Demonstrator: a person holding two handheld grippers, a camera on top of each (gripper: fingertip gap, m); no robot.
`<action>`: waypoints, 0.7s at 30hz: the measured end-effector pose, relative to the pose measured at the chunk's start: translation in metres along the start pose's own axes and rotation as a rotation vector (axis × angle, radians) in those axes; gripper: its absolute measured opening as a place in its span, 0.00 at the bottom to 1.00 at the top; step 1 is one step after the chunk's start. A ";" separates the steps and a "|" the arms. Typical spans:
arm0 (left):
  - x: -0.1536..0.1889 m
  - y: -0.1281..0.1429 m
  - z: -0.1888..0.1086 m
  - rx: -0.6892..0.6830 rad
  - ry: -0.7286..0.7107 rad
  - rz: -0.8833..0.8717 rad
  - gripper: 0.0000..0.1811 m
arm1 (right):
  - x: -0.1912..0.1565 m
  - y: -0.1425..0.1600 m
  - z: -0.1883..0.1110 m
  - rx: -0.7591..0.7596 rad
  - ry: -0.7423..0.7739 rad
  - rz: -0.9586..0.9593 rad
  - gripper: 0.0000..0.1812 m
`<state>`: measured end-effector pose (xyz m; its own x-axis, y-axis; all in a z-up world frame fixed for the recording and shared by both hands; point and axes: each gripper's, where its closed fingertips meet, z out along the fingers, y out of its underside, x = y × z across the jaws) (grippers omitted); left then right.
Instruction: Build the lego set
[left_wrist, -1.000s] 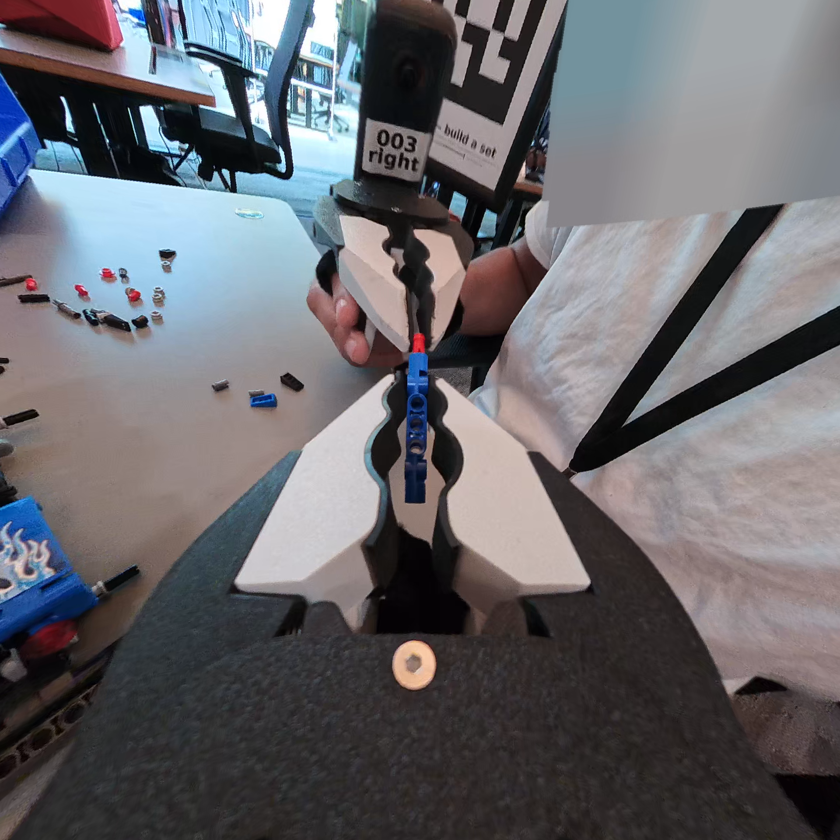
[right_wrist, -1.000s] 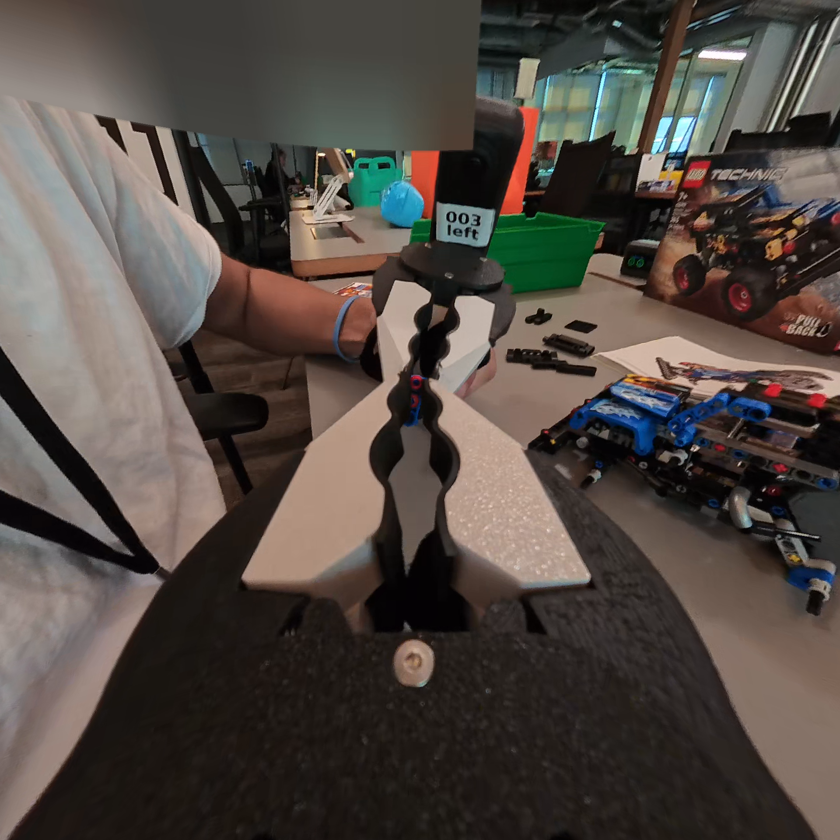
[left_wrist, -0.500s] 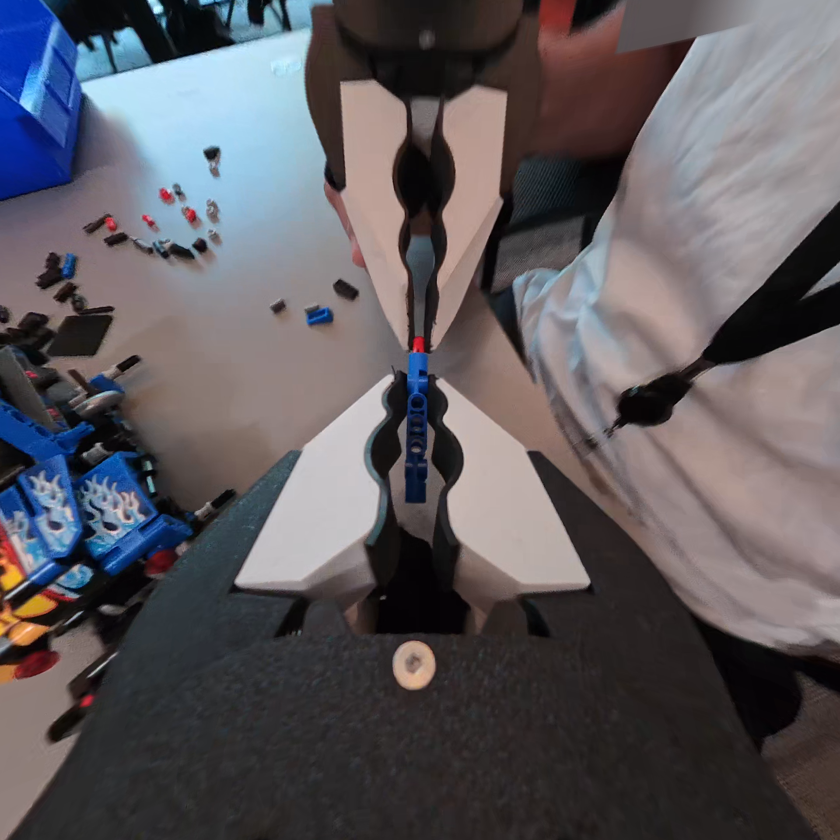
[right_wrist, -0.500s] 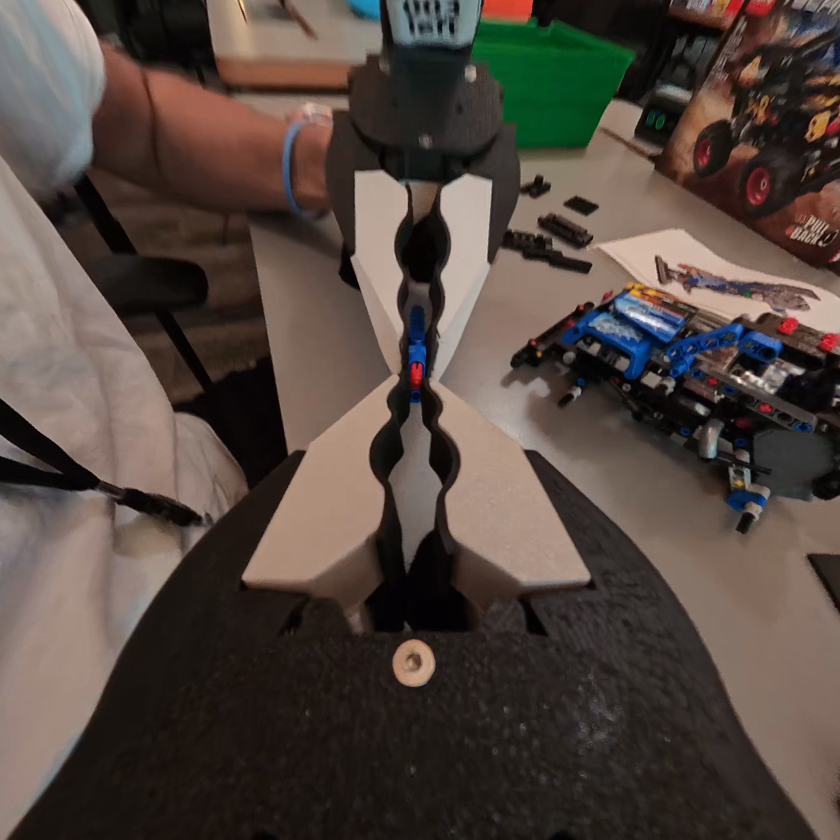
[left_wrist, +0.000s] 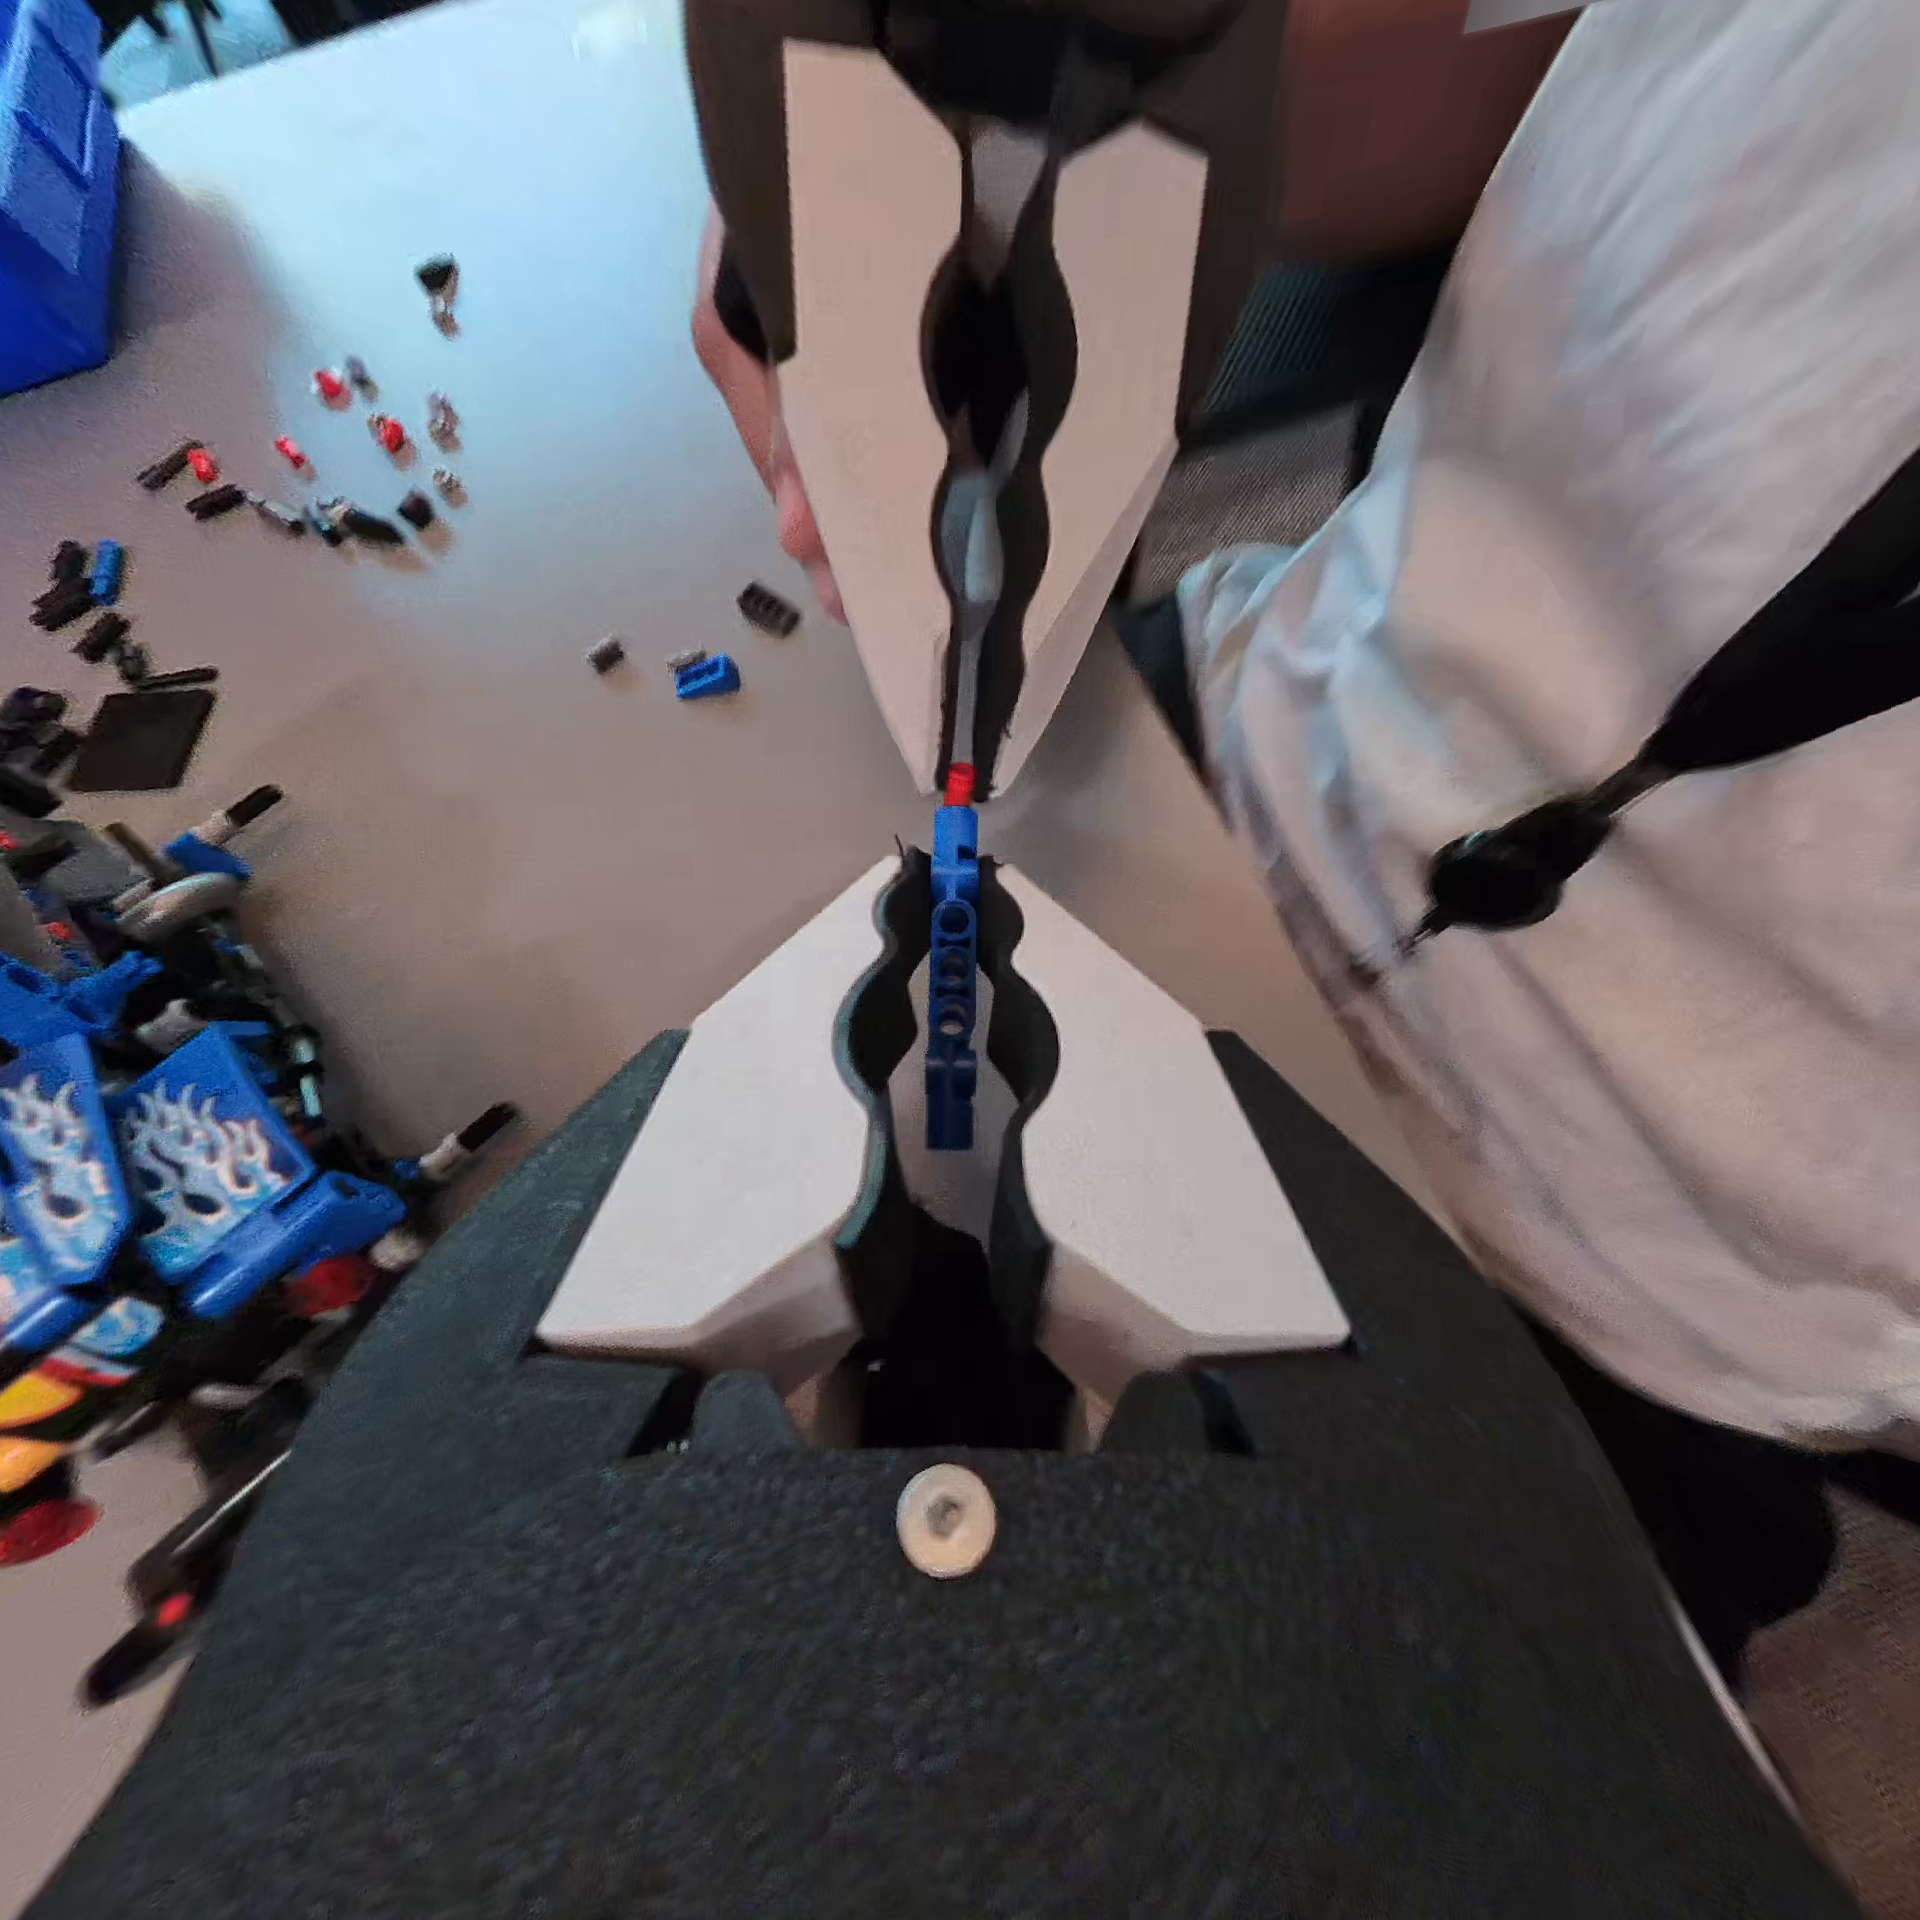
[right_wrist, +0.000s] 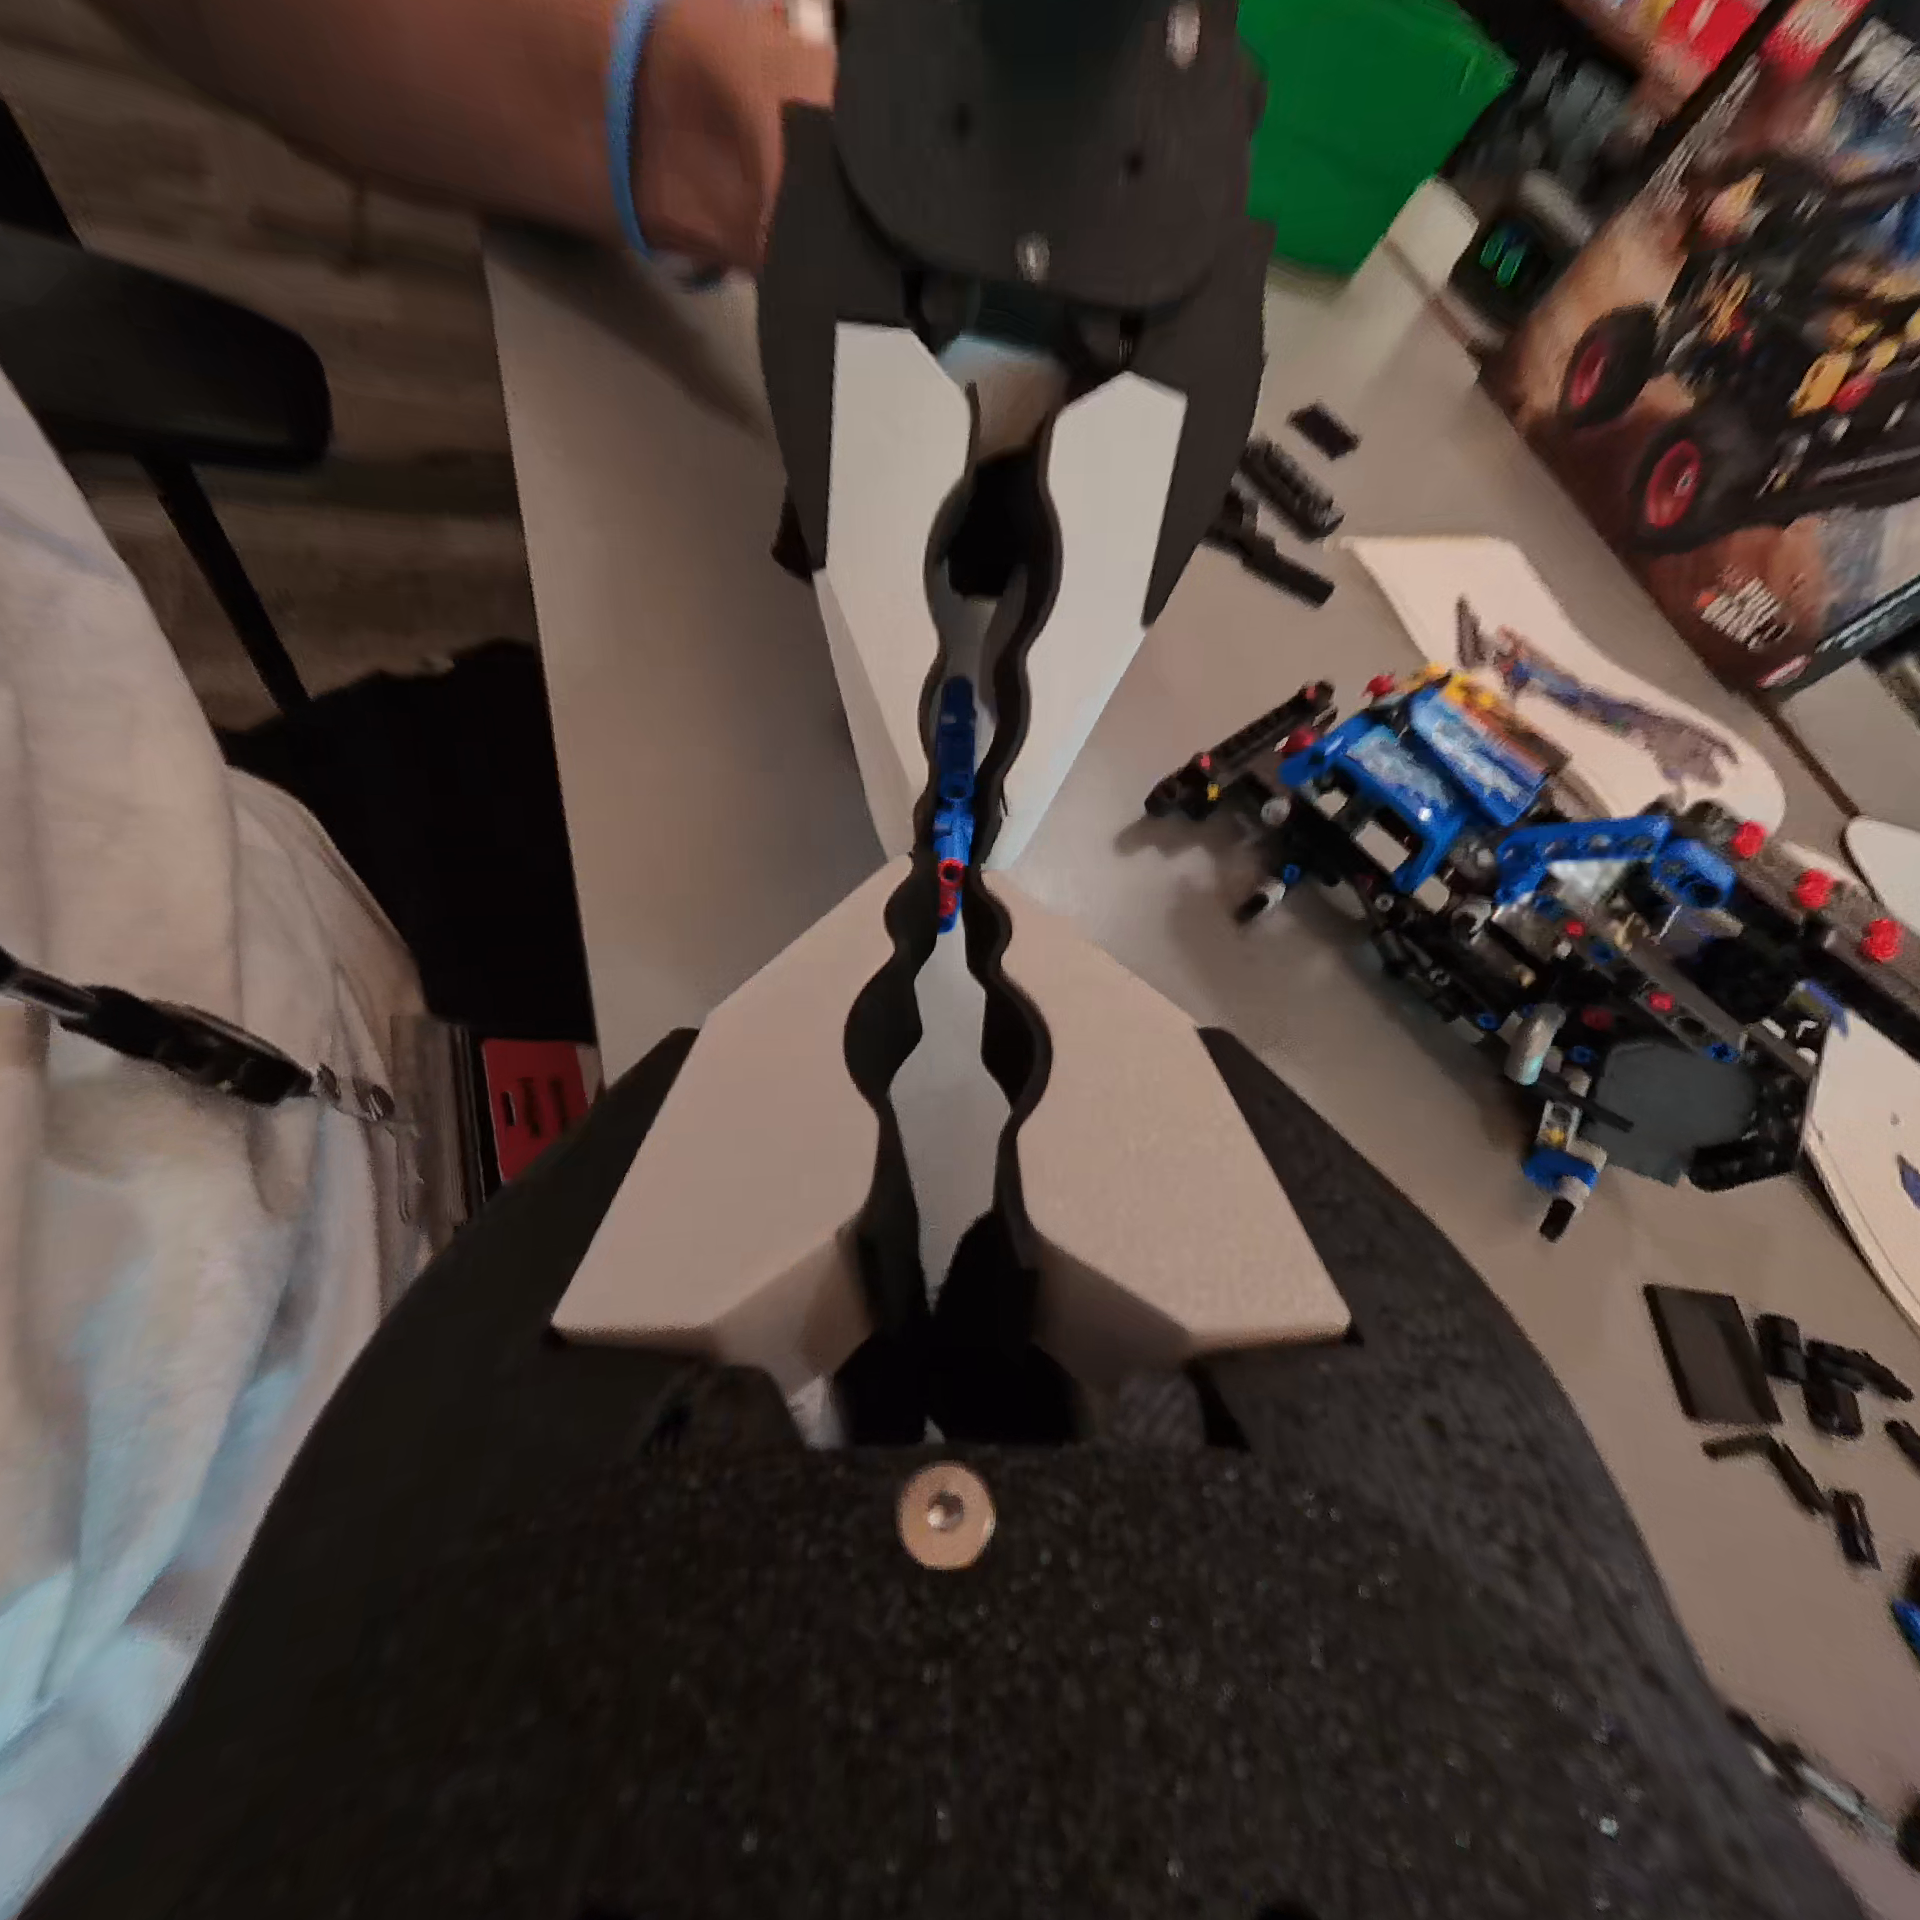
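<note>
A slender blue beam (left_wrist: 951, 997), pierced by a row of round holes along its length, was held lengthwise between the wavy black pads of the left gripper (left_wrist: 948, 868), whose white fingers (left_wrist: 769, 1132) were pressed together on it. Its front end projected just past the fingertips. A small red pin (left_wrist: 959, 783) was seated at that front end and was pinched at the very tips of the right gripper (left_wrist: 961, 774), which was pointed tip to tip at the left gripper. In the right wrist view the red pin (right_wrist: 948, 890) was seen nipped between the closed tips of the right gripper (right_wrist: 948, 883), with the blue beam (right_wrist: 954, 774) running away into the left gripper (right_wrist: 971, 821) beyond it. Both pieces were held in the air, above the near edge of the grey table (left_wrist: 582, 312).

A partly built blue and black vehicle (right_wrist: 1538, 894) with red pin heads was stood on the table to the right gripper's right, and its flame-printed blue panels (left_wrist: 197, 1174) were seen at the left edge of the left wrist view. Loose red, black and grey small parts (left_wrist: 343, 457) and one small blue brick (left_wrist: 708, 676) were scattered on the table top. A printed sheet (right_wrist: 1558, 665), the set's box (right_wrist: 1766, 343) and a green bin (right_wrist: 1351, 135) were placed farther off. A person's white shirt (left_wrist: 1621, 727) with black straps was close beside the grippers, and much of each view was masked by the gripper's own black body.
</note>
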<state>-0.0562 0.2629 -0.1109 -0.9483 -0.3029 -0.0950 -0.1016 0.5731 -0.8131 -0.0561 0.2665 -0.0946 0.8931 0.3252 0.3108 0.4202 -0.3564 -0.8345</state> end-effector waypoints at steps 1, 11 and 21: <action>0.002 -0.008 -0.004 0.066 0.041 -0.045 0.03 | 0.001 -0.008 -0.004 0.071 -0.008 0.024 0.02; 0.002 -0.036 -0.019 0.308 0.162 -0.198 0.03 | 0.011 -0.036 -0.019 0.321 -0.043 0.192 0.02; 0.000 -0.035 -0.019 0.313 0.160 -0.213 0.03 | 0.012 -0.033 -0.017 0.334 -0.027 0.197 0.02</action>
<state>-0.0588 0.2578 -0.0716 -0.9533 -0.2531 0.1646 -0.2275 0.2440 -0.9427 -0.0564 0.2674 -0.0559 0.9450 0.3039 0.1212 0.1614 -0.1107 -0.9807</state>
